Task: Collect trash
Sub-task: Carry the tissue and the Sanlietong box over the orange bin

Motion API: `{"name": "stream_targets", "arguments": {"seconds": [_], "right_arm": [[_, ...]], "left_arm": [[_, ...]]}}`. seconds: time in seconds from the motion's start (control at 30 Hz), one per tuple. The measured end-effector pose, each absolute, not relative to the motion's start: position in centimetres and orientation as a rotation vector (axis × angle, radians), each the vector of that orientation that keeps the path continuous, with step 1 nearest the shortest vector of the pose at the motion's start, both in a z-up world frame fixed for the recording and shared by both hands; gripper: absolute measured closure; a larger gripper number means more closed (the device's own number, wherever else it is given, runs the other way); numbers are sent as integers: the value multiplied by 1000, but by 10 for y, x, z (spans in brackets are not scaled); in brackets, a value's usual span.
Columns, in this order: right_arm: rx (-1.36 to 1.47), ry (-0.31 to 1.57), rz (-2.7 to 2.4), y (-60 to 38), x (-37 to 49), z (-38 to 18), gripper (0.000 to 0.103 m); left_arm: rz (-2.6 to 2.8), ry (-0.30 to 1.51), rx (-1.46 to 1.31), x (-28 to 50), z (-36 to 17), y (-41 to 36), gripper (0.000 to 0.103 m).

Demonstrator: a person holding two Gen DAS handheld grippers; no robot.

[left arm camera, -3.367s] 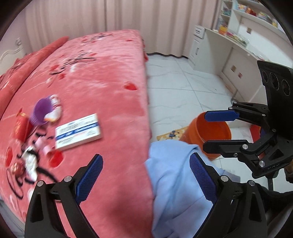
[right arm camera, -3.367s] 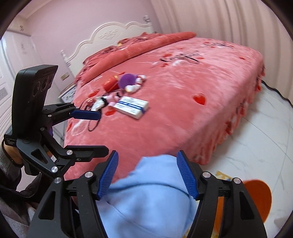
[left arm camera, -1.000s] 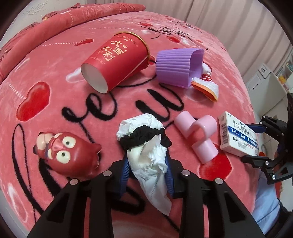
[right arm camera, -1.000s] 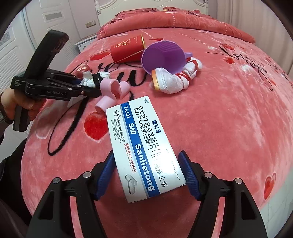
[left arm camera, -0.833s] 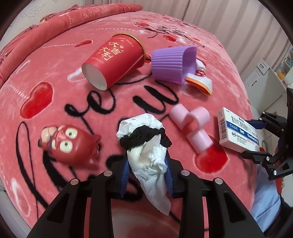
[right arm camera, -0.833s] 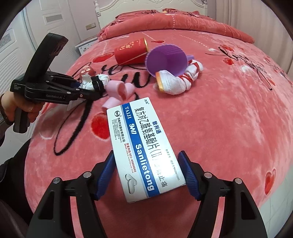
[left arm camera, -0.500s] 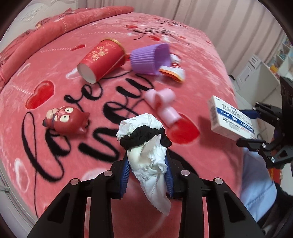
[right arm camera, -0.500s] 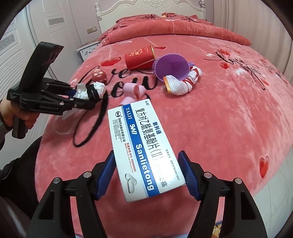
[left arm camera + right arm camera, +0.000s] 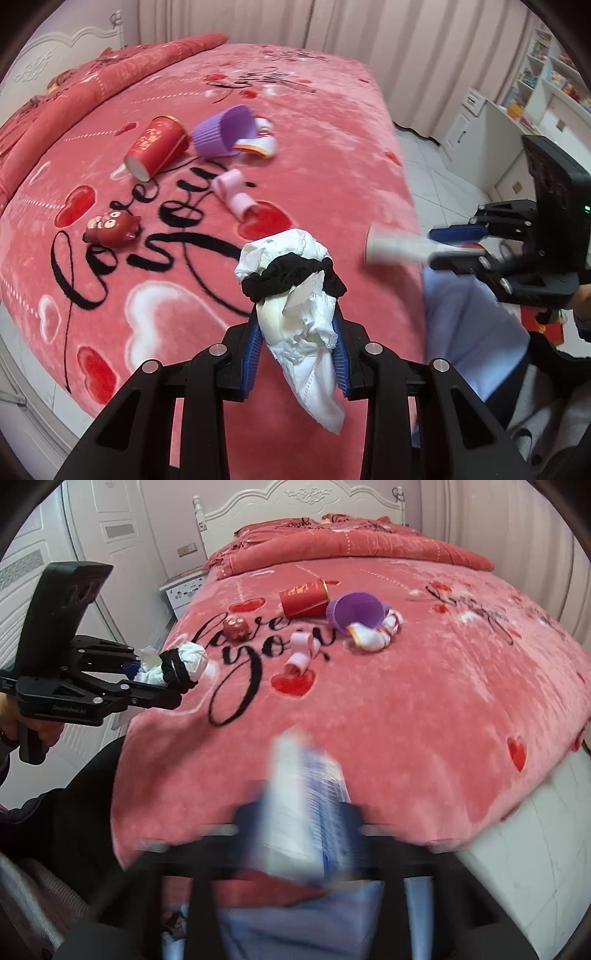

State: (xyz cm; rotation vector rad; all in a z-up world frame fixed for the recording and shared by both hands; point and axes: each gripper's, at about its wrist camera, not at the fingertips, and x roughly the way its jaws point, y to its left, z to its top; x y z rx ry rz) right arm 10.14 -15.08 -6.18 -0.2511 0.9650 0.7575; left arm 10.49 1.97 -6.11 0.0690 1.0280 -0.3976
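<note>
My left gripper [image 9: 297,354] sits low centre of its frame, blue pads [image 9: 251,354] pinching a tissue wad [image 9: 295,295] with a black scrunchie [image 9: 291,277] looped round it, held above the bed [image 9: 332,129]. In the right view the same wad shows mid-left. My right gripper [image 9: 299,834] is smeared with blur at lower centre; a white-and-blue box [image 9: 303,812] sits between its fingers, grip looks closed on it, though I cannot tell contact exactly. On the bed, upper centre: red cup [image 9: 155,151] on its side, purple cup [image 9: 225,131] touching a white sock [image 9: 258,146], pink clip [image 9: 232,192] below them, red toy [image 9: 110,230] mid-left.
</note>
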Motion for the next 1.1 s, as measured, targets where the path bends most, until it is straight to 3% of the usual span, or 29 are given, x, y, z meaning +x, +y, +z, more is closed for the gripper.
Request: {"name": "stream_targets", "arguments": {"seconds": [0.17, 0.6, 1.1], "right_arm": [[-225, 1009, 733, -152, 92, -86, 81], [-169, 949, 701, -189, 72, -60, 82], [-44, 888, 516, -303, 39, -33, 82]], "left_arm": [[-414, 1064, 57, 92, -76, 9, 68], [-475, 1046, 127, 83, -61, -32, 68], [-683, 1010, 285, 99, -47, -146, 68]]}}
